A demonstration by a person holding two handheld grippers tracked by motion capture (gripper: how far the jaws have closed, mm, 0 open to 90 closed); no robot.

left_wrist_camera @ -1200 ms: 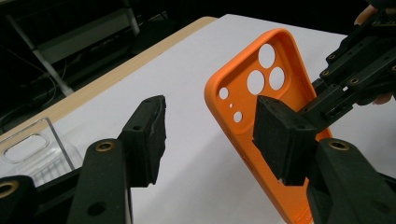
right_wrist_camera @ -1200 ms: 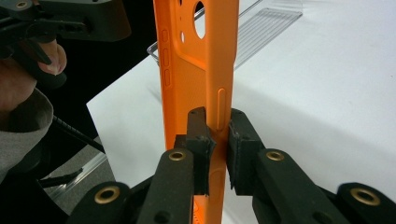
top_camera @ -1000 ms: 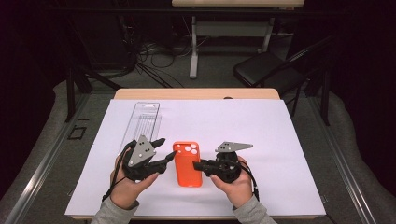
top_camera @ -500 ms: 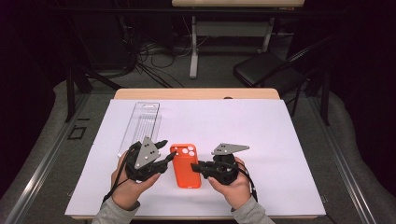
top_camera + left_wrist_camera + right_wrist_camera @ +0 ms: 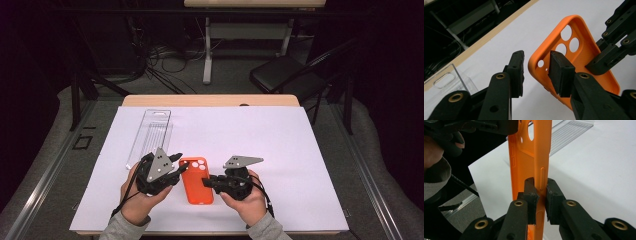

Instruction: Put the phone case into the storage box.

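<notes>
We see the right gripper [image 5: 539, 195] with its two black jaws pinched on the side wall of an orange silicone phone case [image 5: 529, 167], one pad inside the shell and the other against the outer edge, just beside a slim button bump. In the high view this right gripper [image 5: 210, 182] meets the case's [image 5: 196, 181] right edge about halfway along, held by the person's right hand [image 5: 247, 200]. The left gripper [image 5: 536, 72] stands with its jaws spread: one pad sits inside the case [image 5: 574, 57] near the camera cut-outs, the other hangs outside the rounded corner, with a clear gap showing between that pad and the rim. From above, the left gripper [image 5: 179, 164] sits at the case's upper left corner, in the person's left hand [image 5: 137, 202]. The case lies with its open side up near the front of a white sheet [image 5: 280, 140] covering the wooden table [image 5: 210, 100]. Just beyond the left gripper rests a clear plastic packaging tray [image 5: 150, 135], flat on the sheet. Farther off, beyond the table, a black folding chair [image 5: 282, 75] stands on the grey floor.
</notes>
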